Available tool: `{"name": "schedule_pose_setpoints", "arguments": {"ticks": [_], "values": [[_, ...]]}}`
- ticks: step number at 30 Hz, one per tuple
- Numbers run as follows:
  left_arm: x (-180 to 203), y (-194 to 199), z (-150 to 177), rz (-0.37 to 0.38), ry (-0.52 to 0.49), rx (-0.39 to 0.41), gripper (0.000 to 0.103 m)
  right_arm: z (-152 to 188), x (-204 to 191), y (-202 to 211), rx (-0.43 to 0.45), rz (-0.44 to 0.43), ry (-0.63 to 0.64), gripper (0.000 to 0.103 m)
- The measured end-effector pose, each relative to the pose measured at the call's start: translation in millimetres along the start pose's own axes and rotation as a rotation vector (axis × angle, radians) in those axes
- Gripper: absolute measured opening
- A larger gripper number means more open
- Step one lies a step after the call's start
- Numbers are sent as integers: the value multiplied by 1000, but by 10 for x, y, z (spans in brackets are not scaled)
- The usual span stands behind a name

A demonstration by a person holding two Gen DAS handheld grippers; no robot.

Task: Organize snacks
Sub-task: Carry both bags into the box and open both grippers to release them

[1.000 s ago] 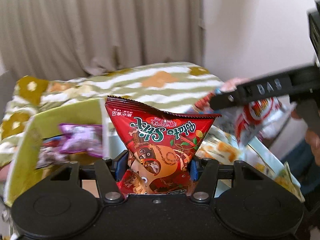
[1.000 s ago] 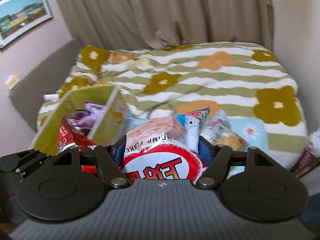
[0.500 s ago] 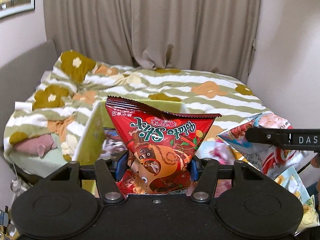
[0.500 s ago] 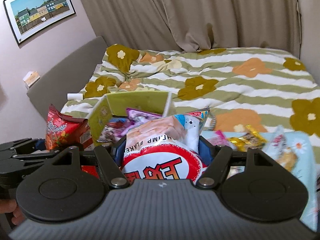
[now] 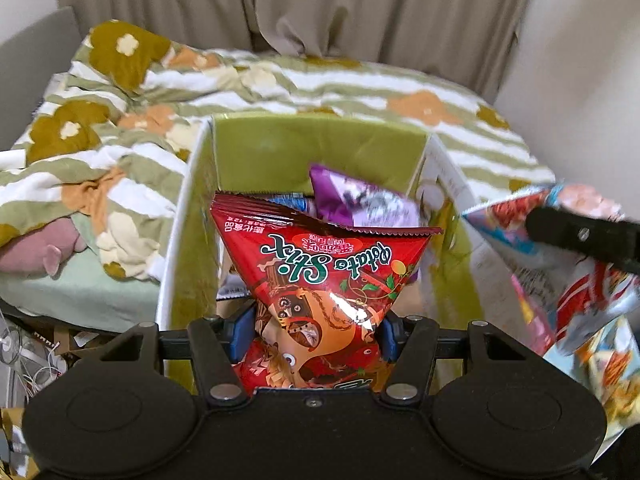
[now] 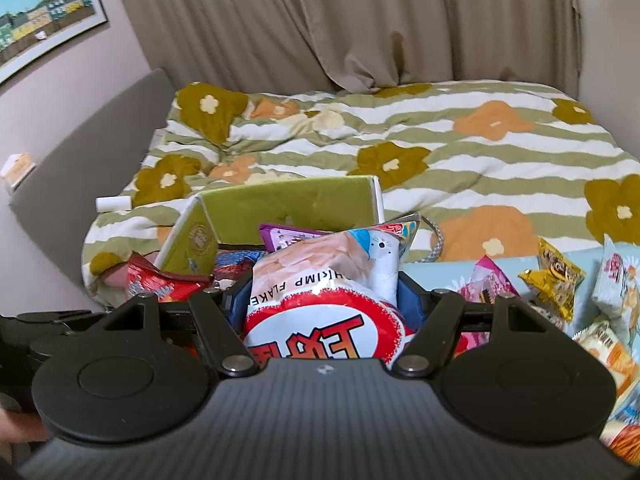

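My left gripper [image 5: 312,332] is shut on a red Potato Stix bag [image 5: 324,280], held right in front of the open green box [image 5: 316,148]. A purple packet [image 5: 360,204] and other snacks lie inside that box. My right gripper [image 6: 320,304] is shut on a white and red shrimp flakes bag [image 6: 324,280], just right of the green box [image 6: 288,204]. The shrimp flakes bag [image 5: 560,240] and one right finger [image 5: 584,236] appear at the right edge of the left wrist view. The red bag [image 6: 160,280] shows at the left of the right wrist view.
The box stands at the foot of a bed with a striped flower quilt [image 6: 440,148]. Several loose snack packets [image 6: 556,280] lie on a pale blue cloth [image 6: 440,276] to the right. Curtains [image 6: 360,20] hang behind the bed, with a grey headboard [image 6: 80,160] at left.
Both grippers have swung left with their bags, bringing the green box from the left side to straight ahead and closer. The left gripper now tilts further down over the box.
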State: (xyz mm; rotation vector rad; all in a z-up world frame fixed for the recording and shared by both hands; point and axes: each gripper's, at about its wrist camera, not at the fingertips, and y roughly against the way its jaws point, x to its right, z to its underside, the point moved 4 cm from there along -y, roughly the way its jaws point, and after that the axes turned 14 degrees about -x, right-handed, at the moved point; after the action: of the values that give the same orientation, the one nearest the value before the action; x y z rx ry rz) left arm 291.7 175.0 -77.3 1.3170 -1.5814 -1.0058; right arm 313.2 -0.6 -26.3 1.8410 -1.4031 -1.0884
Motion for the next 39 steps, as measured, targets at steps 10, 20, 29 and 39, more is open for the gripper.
{"name": "schedule_pose_setpoints", "arguments": {"ticks": [10, 20, 29, 39], "values": [[-45, -77, 90, -9, -11, -10, 96, 11, -30, -160, -24, 24, -18, 86], [-161, 196, 276, -58, 102, 62, 96, 19, -151, -204, -23, -65, 24, 86], [-282, 313, 328, -87, 174, 116, 96, -32, -251, -373, -24, -104, 53, 88], [-303, 268, 444, -94, 209, 120, 96, 85, -256, -452, 13, -151, 35, 103]]}}
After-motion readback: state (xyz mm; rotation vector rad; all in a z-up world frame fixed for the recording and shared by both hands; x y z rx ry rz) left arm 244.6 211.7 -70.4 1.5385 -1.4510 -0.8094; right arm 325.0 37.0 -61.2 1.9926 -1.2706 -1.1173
